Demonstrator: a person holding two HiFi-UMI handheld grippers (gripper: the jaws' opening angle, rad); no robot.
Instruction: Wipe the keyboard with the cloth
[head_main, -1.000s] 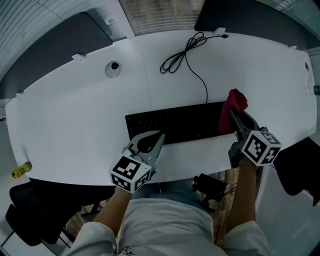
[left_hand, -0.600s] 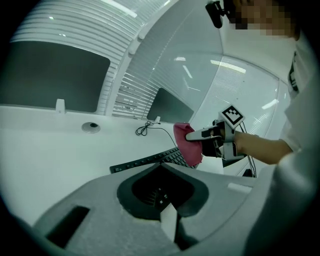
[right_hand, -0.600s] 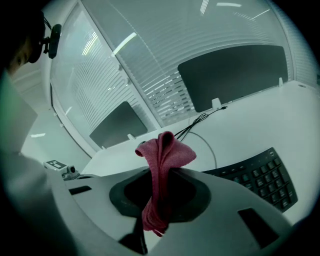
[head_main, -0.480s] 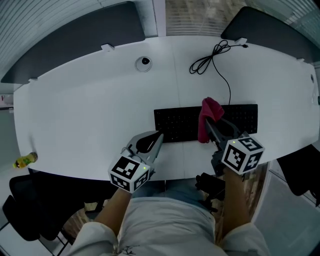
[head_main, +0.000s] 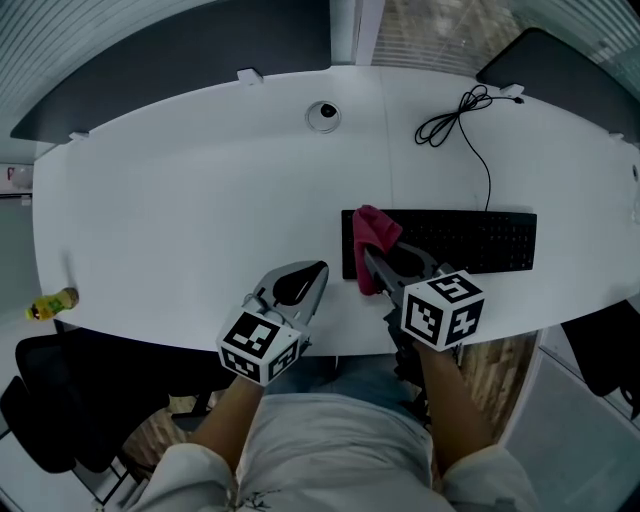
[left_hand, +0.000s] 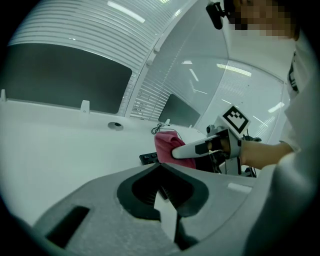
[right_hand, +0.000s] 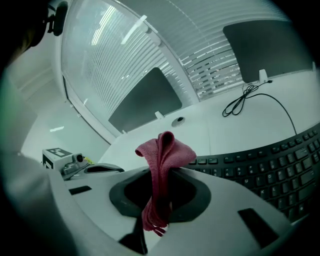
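Pinching the cloth (head_main: 371, 238) in my right gripper (head_main: 374, 264), jaws clamped tight on its folded middle, I hold it at the left end of the keyboard (head_main: 470, 242) on the worktop (head_main: 180, 220). My left gripper (head_main: 305, 283) hangs over the worktop's near edge, just left of the keyboard, jaws pressed together with nothing between them.

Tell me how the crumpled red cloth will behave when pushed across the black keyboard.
This crumpled red cloth is probably floppy: it folds and droops between the shut jaws of the right gripper. Likely light, held by one pinch. It may bunch, not glide, over the black keyboard.
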